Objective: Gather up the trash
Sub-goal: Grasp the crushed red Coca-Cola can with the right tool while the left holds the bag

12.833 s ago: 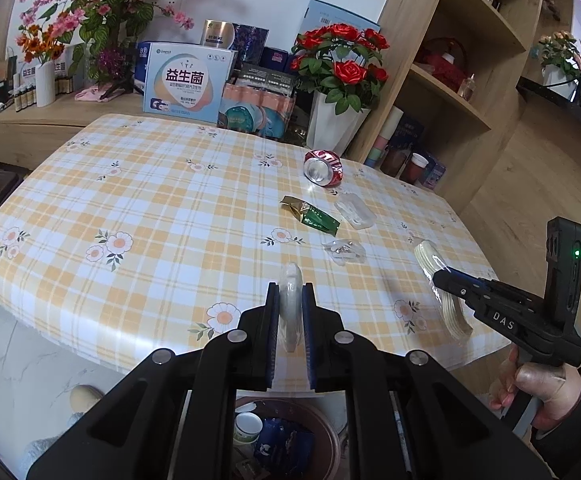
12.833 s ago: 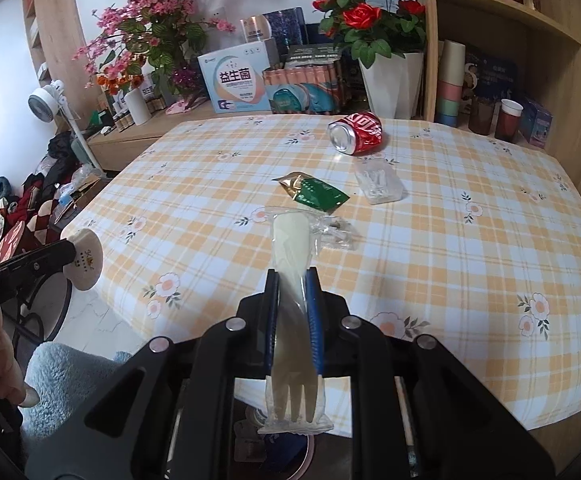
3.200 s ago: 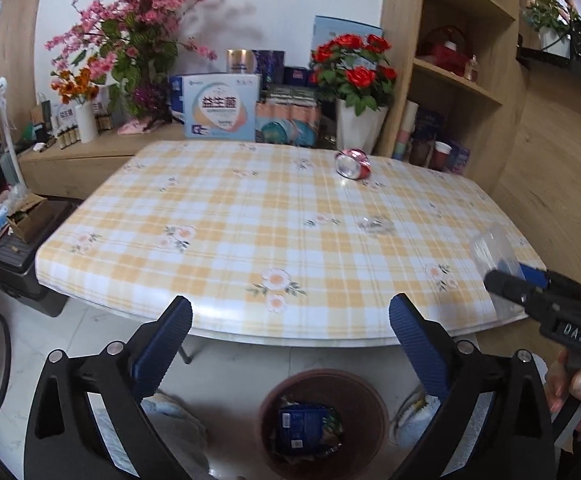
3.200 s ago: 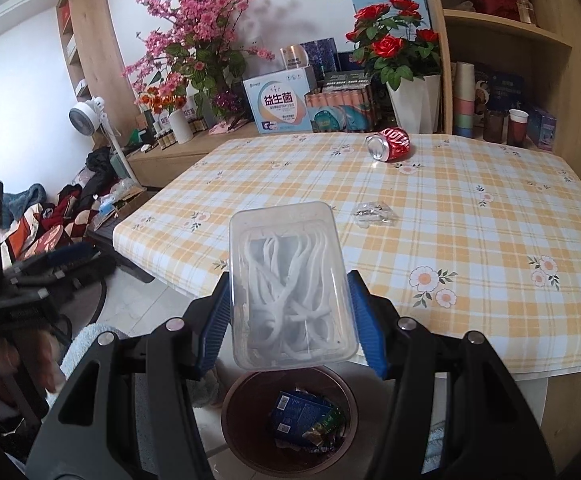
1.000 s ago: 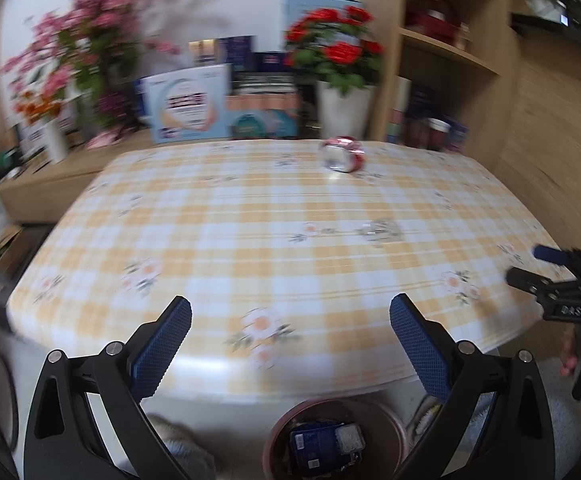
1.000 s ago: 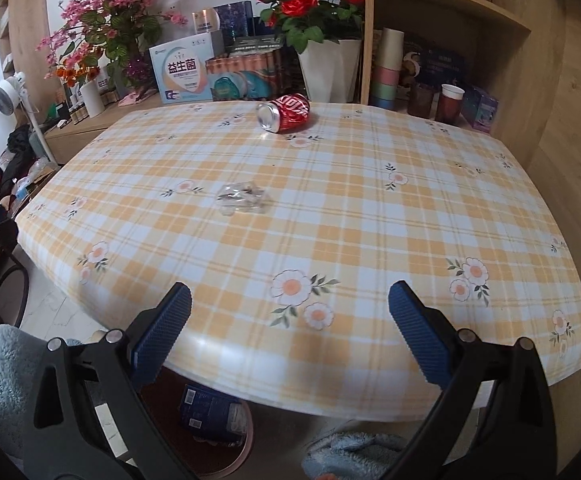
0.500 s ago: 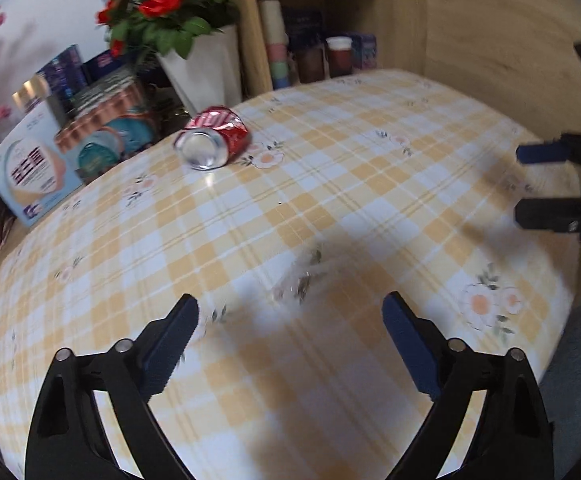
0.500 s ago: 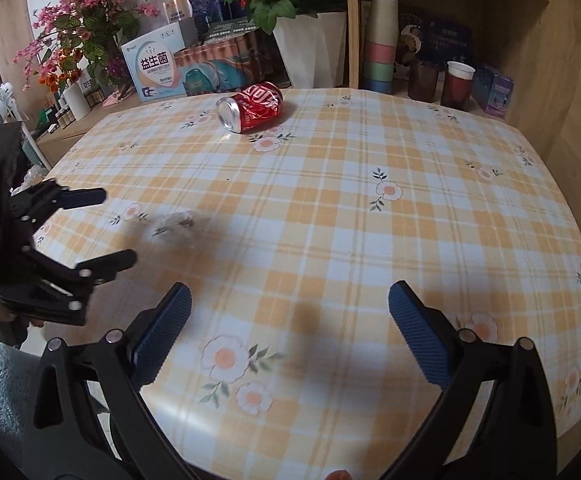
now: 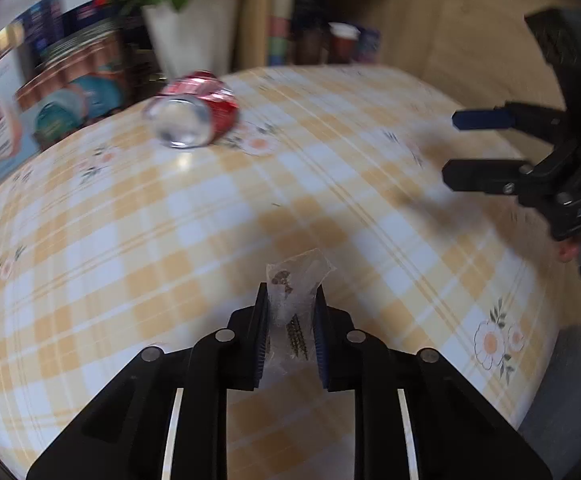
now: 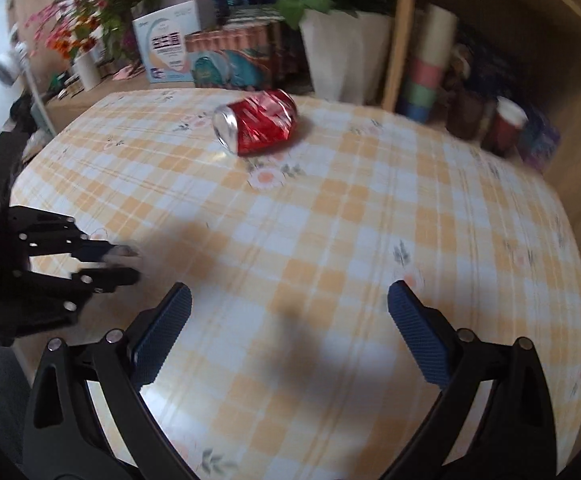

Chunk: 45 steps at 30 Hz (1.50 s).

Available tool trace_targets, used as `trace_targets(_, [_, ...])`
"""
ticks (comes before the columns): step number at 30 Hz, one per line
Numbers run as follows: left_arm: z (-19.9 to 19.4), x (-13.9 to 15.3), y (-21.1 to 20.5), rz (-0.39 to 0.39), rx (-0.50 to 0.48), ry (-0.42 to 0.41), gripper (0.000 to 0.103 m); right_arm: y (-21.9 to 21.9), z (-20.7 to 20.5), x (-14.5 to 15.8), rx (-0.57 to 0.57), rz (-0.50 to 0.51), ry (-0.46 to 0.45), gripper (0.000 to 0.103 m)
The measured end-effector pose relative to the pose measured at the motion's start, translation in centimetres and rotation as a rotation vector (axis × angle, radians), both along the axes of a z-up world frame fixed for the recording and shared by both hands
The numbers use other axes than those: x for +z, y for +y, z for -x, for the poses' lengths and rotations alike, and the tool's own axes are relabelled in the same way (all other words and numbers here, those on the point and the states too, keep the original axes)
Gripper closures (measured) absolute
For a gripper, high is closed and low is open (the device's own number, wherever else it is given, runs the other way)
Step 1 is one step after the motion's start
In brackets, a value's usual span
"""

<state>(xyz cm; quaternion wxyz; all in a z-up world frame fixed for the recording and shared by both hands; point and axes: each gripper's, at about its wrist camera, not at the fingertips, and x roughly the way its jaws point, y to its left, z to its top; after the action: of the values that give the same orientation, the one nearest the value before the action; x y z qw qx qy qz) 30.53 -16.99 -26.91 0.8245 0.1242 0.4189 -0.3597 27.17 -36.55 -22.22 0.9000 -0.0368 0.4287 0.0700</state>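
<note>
The left gripper [image 9: 290, 312] has just been closing and now pinches a crinkled clear plastic wrapper [image 9: 296, 284] between its ribbed blue pads, near the table's [image 9: 170, 240] front edge. A dented, shiny red can [image 10: 256, 122] lies on its side near the far edge of the glossy yellow-checked cloth. The right gripper [image 10: 288, 312] hangs spread wide, grasping nothing.

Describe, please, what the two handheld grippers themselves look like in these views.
Both the left gripper and right gripper are matte black linkage frames with silver rivets and two fingers faced with blue textured pads. The right one's upright black body carries a small green light.
</note>
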Motion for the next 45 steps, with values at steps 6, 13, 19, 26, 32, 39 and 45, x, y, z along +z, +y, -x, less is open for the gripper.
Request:
trace_targets(6, [-1.5,2.5,8.2,0.159,0.226,0.02,0.085,2.9,-6.5,0.5,0.106,0.072,-0.076,0.021])
trace_targets(13, [-0.3,3.9,14.1,0.139,0.297,-0.014,0.085,6.0,-14.7,-0.9,0.151,0.035,-0.065,0.026])
trace_targets(19, [0.6,3.9,17.4,0.152,0.346,-0.025,0.085,8.0,-18.4,-2.5,0.107,0.099,-0.025,0.044])
trace_targets(26, [2.2,3.5,19.8,0.149,0.368,-0.015,0.085,9.5,-20.0,-3.4,0.109,0.161,0.029,0.075])
trace_targets(32, [4.1,3.8,20.4,0.208,0.379,0.025,0.085,9.5,-17.2,-2.3,0.125,0.114,-0.007,0.08])
trace_targets(39, [7.0,5.7,20.1,0.235,0.386,-0.01,0.085,9.0,-12.5,0.1,0.118,0.011,-0.052,0.08])
trace_targets(45, [9.9,7.3,19.3,0.255,0.368,-0.034,0.085,9.1,-6.6,2.5,0.118,-0.072,-0.112,0.08])
